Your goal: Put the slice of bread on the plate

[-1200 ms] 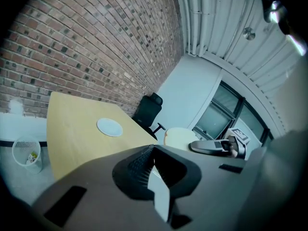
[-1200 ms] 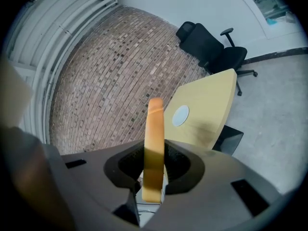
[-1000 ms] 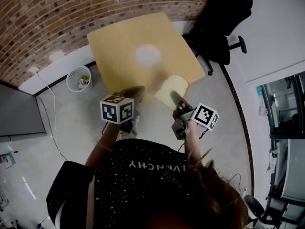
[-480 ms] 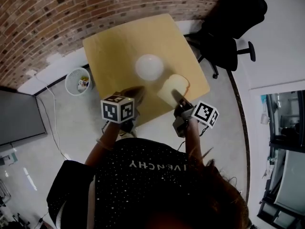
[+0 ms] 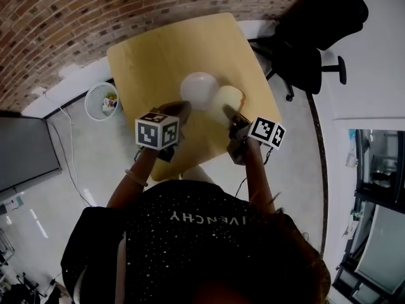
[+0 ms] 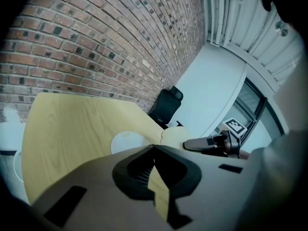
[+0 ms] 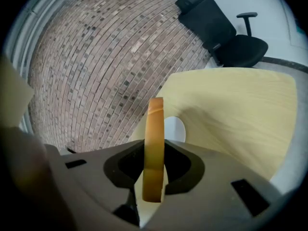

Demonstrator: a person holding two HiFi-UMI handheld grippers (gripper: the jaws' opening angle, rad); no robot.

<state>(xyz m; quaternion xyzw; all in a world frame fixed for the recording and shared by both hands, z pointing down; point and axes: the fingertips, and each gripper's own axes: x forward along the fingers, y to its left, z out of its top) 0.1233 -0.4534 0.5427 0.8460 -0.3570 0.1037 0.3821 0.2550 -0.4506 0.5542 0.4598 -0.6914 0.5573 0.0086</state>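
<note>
Now at the carry step, holding bread [image 5: 226, 97] [image 7: 155, 143] clamped on edge in jaws of right gripper [image 5: 229, 114] [image 7: 154, 153] at centre frame, just right of plate [image 5: 198, 88] [image 7: 179, 128]; next calls for shifting left over plate, lowering, unclamping; jaws of left gripper [image 5: 180, 109] [image 6: 154, 150] together, empty.

In the right gripper view, the slice of bread [image 7: 154, 148] hides the plate's [image 7: 177, 128] side at 9 o'clock.

Pale wood-grain table [image 5: 152, 56], apparently plain white plate [image 5: 199, 88], tan-crusted bread slice [image 7: 154, 148], red-brown brick wall [image 5: 95, 11]
</note>
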